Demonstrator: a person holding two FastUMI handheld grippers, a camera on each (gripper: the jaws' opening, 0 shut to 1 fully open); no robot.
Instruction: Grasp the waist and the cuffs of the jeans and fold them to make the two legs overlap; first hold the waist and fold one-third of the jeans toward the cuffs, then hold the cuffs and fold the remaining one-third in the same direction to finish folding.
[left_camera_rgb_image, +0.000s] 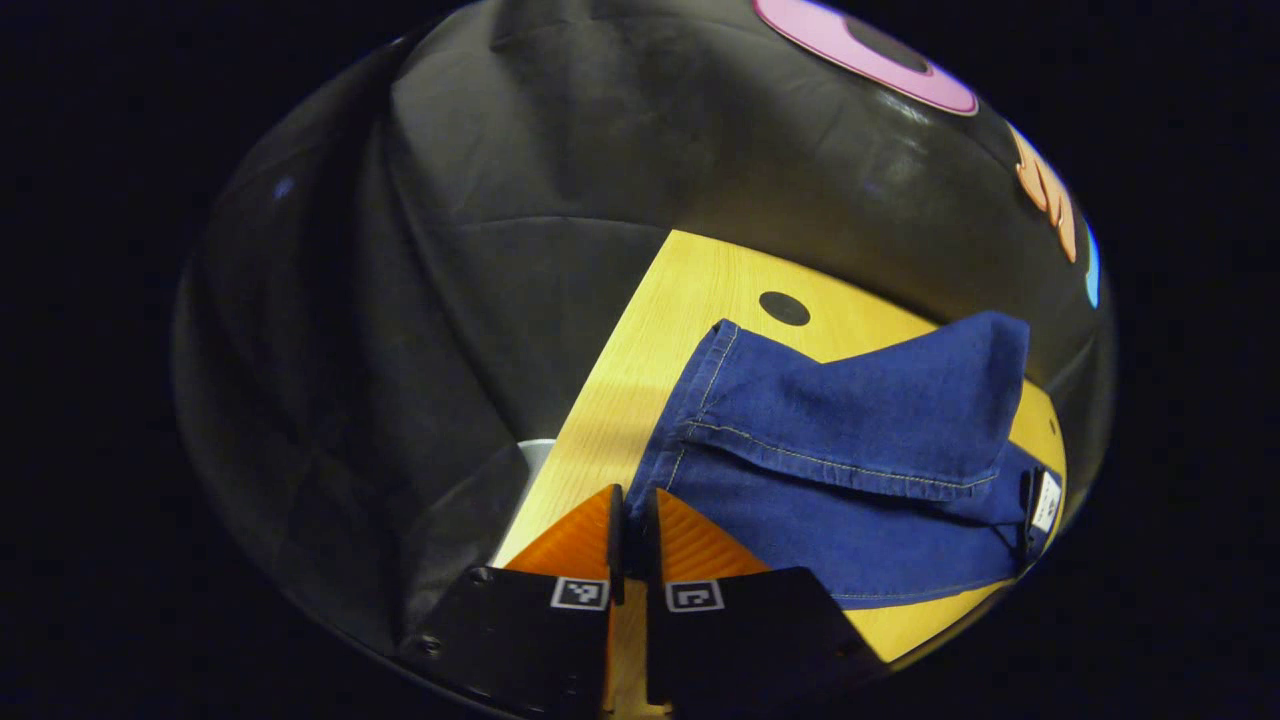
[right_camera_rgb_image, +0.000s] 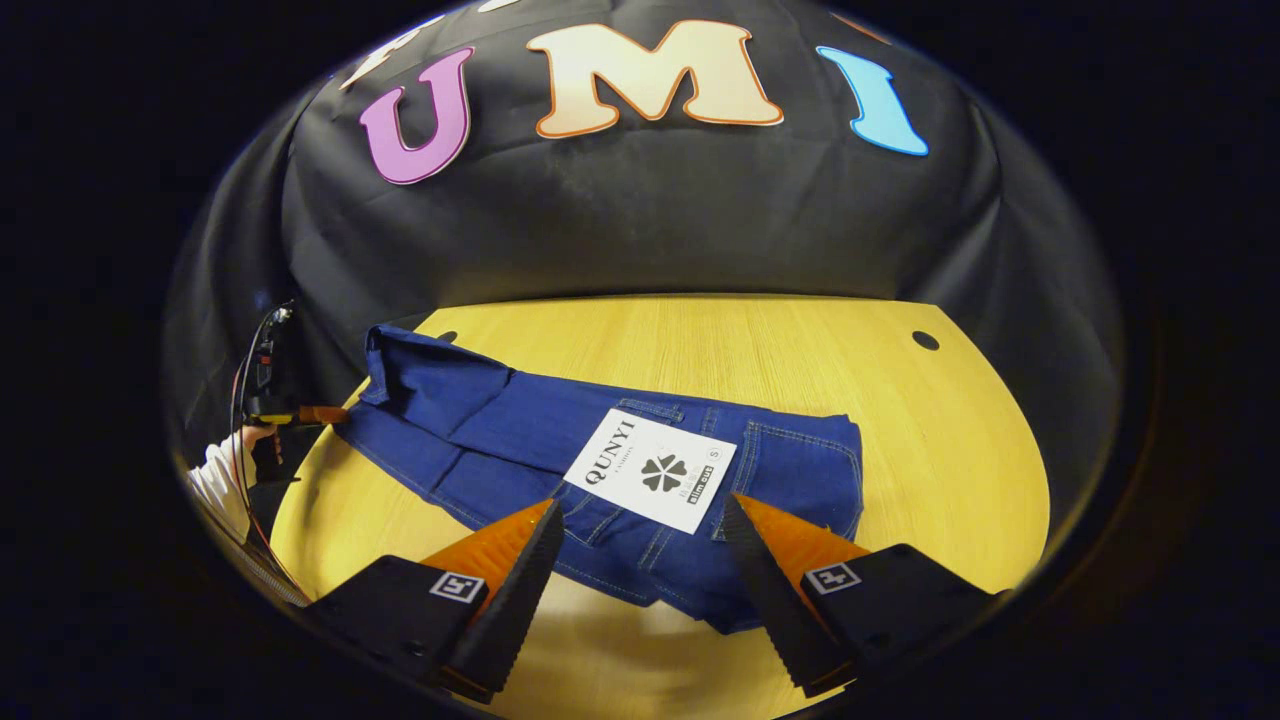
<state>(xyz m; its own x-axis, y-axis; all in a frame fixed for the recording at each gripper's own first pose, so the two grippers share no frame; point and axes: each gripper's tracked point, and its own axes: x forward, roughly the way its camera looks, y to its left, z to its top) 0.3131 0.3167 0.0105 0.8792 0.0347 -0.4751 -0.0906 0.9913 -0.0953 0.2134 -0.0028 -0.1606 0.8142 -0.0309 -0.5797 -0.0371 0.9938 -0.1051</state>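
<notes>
Both of our left gripper's fingers (left_camera_rgb_image: 610, 530) stand nearly closed at the bottom of the left gripper view, with only a thin slit between them. The cuff end of the blue jeans (left_camera_rgb_image: 850, 450) lies just ahead and to the right of those tips, and we cannot tell whether any denim sits in the slit. Our left gripper (left_camera_rgb_image: 632, 520) hangs over the corner of the yellow wooden table (left_camera_rgb_image: 620, 400). Beyond the tips, one leg lies folded back over the other, its hemmed cuff (left_camera_rgb_image: 705, 375) pointing away from us.

In the right gripper view, our right gripper (right_camera_rgb_image: 640, 530) has its fingers spread wide apart and grasps nothing. Between and just beyond its fingers (right_camera_rgb_image: 520, 565) lies the waist end of the jeans (right_camera_rgb_image: 520, 440), flat on the table (right_camera_rgb_image: 800, 350). A white paper tag (right_camera_rgb_image: 650, 470) rests on the waist, centred ahead of the gap. The legs run away to the left of the fingers. At their far end we see the left gripper (right_camera_rgb_image: 322, 414) at the cuffs, held by a hand in a white sleeve (right_camera_rgb_image: 215, 480). A small dark hole (right_camera_rgb_image: 925, 340) marks the tabletop far ahead to the right.
</notes>
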